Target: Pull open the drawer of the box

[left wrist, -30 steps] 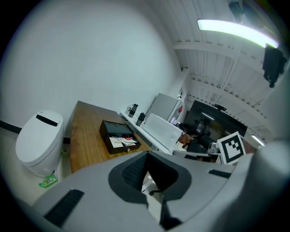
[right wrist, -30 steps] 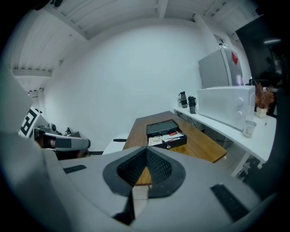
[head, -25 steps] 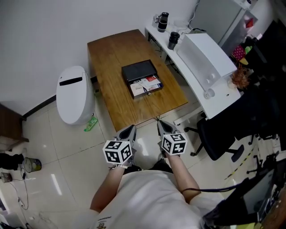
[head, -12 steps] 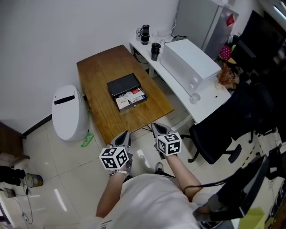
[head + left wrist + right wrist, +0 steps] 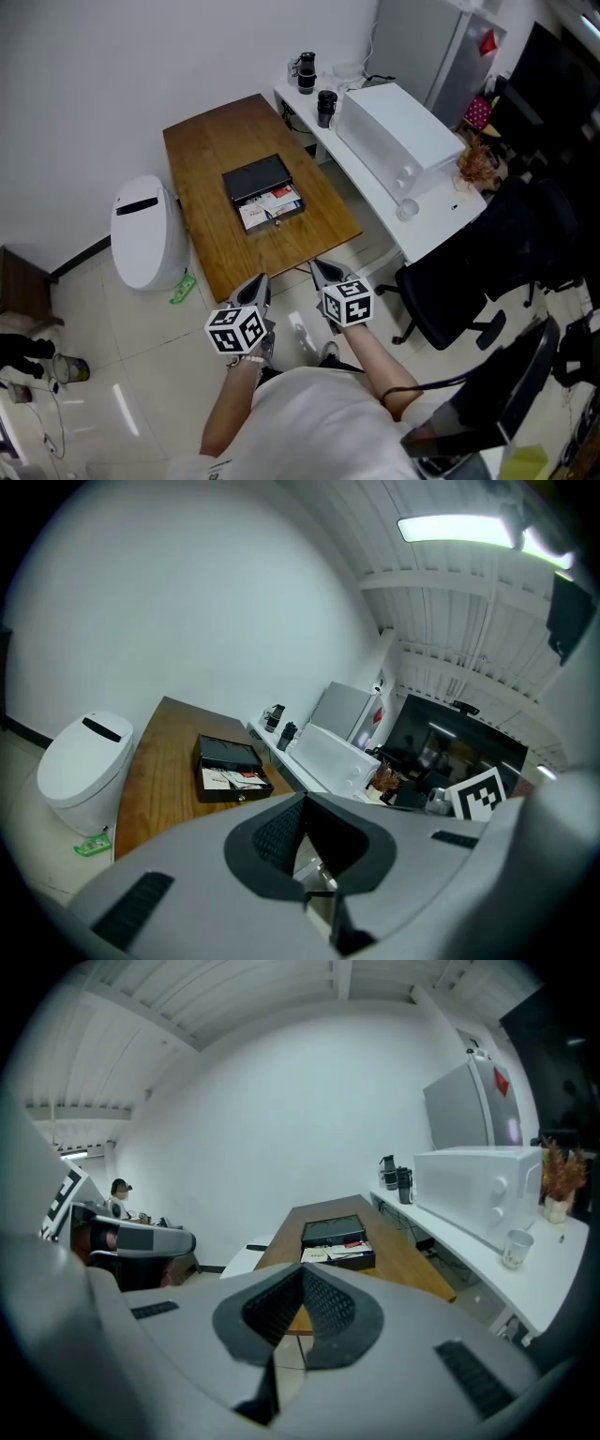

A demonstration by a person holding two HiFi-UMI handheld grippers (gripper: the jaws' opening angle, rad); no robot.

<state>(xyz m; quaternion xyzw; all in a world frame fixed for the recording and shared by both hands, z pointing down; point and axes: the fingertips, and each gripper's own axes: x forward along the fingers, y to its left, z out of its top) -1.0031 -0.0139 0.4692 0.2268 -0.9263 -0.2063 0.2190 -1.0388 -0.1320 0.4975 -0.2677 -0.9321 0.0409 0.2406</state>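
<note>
A black box [image 5: 257,177] lies in the middle of the wooden table [image 5: 212,141]. Its drawer [image 5: 271,207] stands pulled out toward me, with papers and cards showing inside. Both grippers hang in front of the table's near edge, well short of the box. My left gripper [image 5: 257,287] is shut and holds nothing. My right gripper [image 5: 318,272] is likewise shut and empty. In the left gripper view the box [image 5: 229,760] shows far beyond the closed jaws of the left gripper [image 5: 305,799]. The right gripper view shows the open drawer [image 5: 339,1255] past the right gripper [image 5: 302,1275].
A white rounded bin [image 5: 142,230] stands left of the table. A white desk [image 5: 441,208] at the right carries a white appliance [image 5: 397,126], a cup [image 5: 406,208] and black flasks [image 5: 326,101]. A black office chair [image 5: 473,272] stands right of me. A green packet [image 5: 182,287] lies on the tiled floor.
The head view has pulled back and shifted, so table and box look smaller and further left. Both grippers stay shut near my body. The drawer is open in every frame.
</note>
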